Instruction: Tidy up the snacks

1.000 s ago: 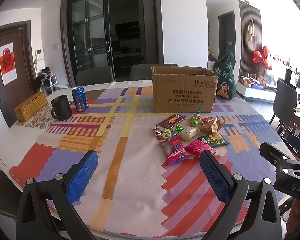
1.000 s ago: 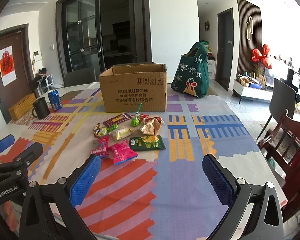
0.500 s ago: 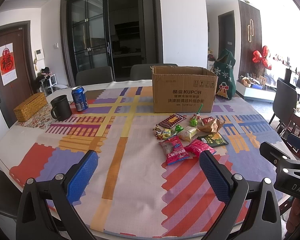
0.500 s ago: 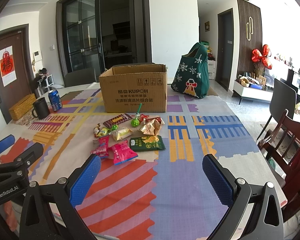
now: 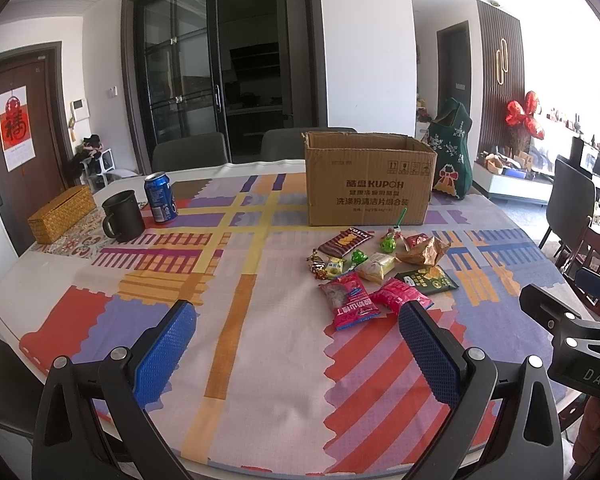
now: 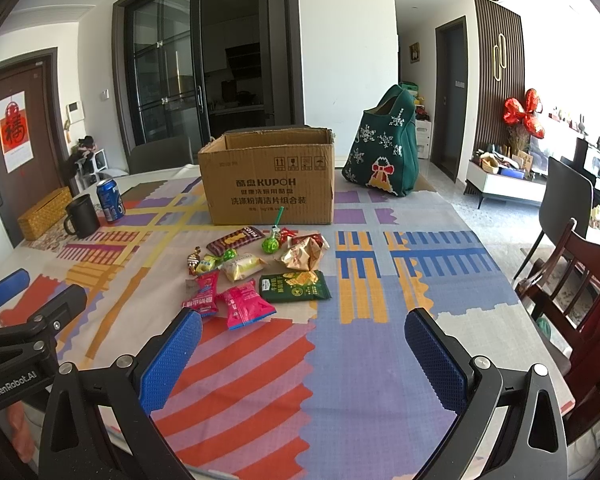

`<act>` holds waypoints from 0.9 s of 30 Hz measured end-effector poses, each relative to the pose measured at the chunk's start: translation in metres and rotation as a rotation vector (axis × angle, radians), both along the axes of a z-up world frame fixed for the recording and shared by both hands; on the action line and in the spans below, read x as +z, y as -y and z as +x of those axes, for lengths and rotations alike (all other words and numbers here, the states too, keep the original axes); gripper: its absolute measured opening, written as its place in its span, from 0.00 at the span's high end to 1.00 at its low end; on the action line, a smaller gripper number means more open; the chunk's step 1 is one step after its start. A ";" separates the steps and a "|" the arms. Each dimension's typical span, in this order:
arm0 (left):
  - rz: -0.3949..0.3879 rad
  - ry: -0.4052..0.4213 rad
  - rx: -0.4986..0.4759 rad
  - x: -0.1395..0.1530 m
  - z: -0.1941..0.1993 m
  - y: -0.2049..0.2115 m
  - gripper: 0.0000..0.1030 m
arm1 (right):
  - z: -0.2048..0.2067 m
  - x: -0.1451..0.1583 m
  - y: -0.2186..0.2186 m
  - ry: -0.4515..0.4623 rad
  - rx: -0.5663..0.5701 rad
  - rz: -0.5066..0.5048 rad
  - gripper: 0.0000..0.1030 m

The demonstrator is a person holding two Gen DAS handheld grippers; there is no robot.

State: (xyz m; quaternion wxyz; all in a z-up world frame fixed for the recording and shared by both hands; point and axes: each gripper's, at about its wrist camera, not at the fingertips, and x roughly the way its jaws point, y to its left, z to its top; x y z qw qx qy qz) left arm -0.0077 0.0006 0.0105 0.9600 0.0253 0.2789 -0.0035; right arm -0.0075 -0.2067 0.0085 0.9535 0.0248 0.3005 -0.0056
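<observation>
- A loose cluster of small wrapped snacks (image 6: pixel 256 270) is seen lying on the table's colourful patterned cloth (image 6: pixel 340 360), just in front of an open brown cardboard box (image 6: pixel 270 192) printed with "KUPOH".
- At the near edge of the cluster, a pink crinkled packet (image 6: pixel 245 306) and a red packet with white lettering (image 6: pixel 203 294) are laid side by side; a dark green flat packet (image 6: pixel 294 286) is placed just to their right.
- Behind these, a pale yellow wrapped bar (image 6: pixel 242 266), a crumpled gold-and-red foil bag (image 6: pixel 304 254), a dark brown long bar (image 6: pixel 234 239) and a green round lollipop on a green stick (image 6: pixel 271 240) are found, with small foil candies (image 6: pixel 198 262) at the cluster's left.
- The left gripper (image 5: pixel 296 344) is held above the near side of the table, its blue-padded jaws spread wide with nothing between them; the red packet with white lettering (image 5: pixel 350 300) lies beyond its right finger.
- The right gripper (image 6: pixel 302 354) is likewise held wide apart and empty, short of the cluster.
- To the left, a black mug (image 5: pixel 122 216), a blue drink can (image 5: pixel 160 197) and a woven yellow rectangular box (image 5: pixel 60 213) are set near the table's far edge.
- A dark green fabric tote with snowflakes and a red bow (image 6: pixel 382 146) is stood to the right of the cardboard box.
- A dark red wooden chair (image 6: pixel 580 280) is placed at the table's right side.
</observation>
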 end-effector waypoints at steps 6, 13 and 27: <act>0.005 0.009 0.010 0.001 0.001 -0.001 0.00 | -0.001 -0.002 -0.001 -0.002 0.001 0.000 0.00; 0.007 -0.006 0.004 -0.004 0.009 -0.002 0.00 | 0.005 -0.005 -0.004 -0.015 0.018 0.003 0.01; 0.006 -0.103 -0.038 -0.028 0.060 -0.001 0.06 | 0.049 -0.030 -0.016 -0.094 0.120 -0.050 0.01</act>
